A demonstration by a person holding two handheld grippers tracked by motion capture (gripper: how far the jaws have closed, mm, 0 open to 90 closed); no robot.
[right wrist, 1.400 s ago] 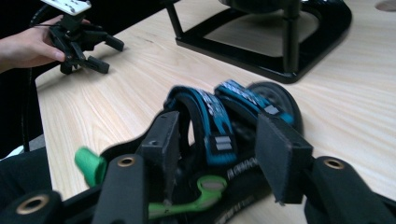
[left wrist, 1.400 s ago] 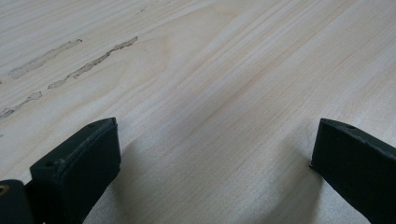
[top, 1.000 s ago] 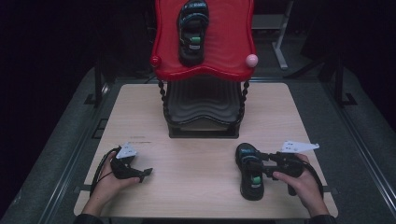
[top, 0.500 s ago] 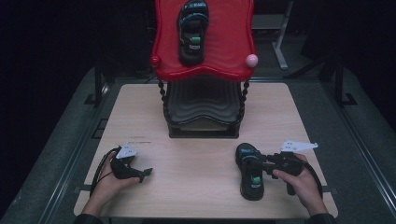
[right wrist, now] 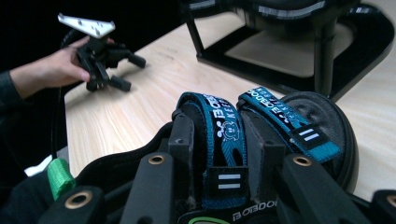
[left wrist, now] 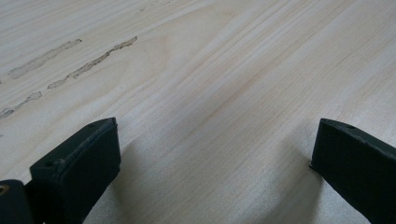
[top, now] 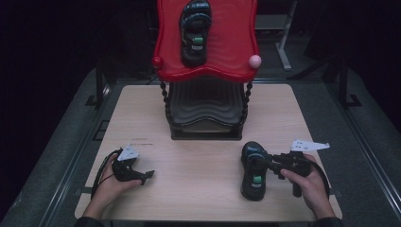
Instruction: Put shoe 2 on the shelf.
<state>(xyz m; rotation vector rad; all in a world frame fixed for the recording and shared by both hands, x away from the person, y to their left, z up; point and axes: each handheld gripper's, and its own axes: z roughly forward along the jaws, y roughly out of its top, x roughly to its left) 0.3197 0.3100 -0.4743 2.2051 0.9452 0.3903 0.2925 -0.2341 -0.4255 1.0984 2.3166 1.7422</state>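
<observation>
On the worktop (top: 198,123), near its front right edge, the sandal (top: 253,170) lies; the right gripper (top: 265,162) has just been closing on its teal strap (right wrist: 219,135). The left gripper (top: 144,177) rests apart, jaws wide.

The right gripper (top: 265,163) has just been closing on a black shoe (top: 253,171) on the table (top: 198,179) — another shoe (top: 195,30) sits on the red rack (top: 227,52).

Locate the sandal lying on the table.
In the high view the sandal lies near the table's front right, before the rack, gripped by the right hand-held gripper.
</observation>
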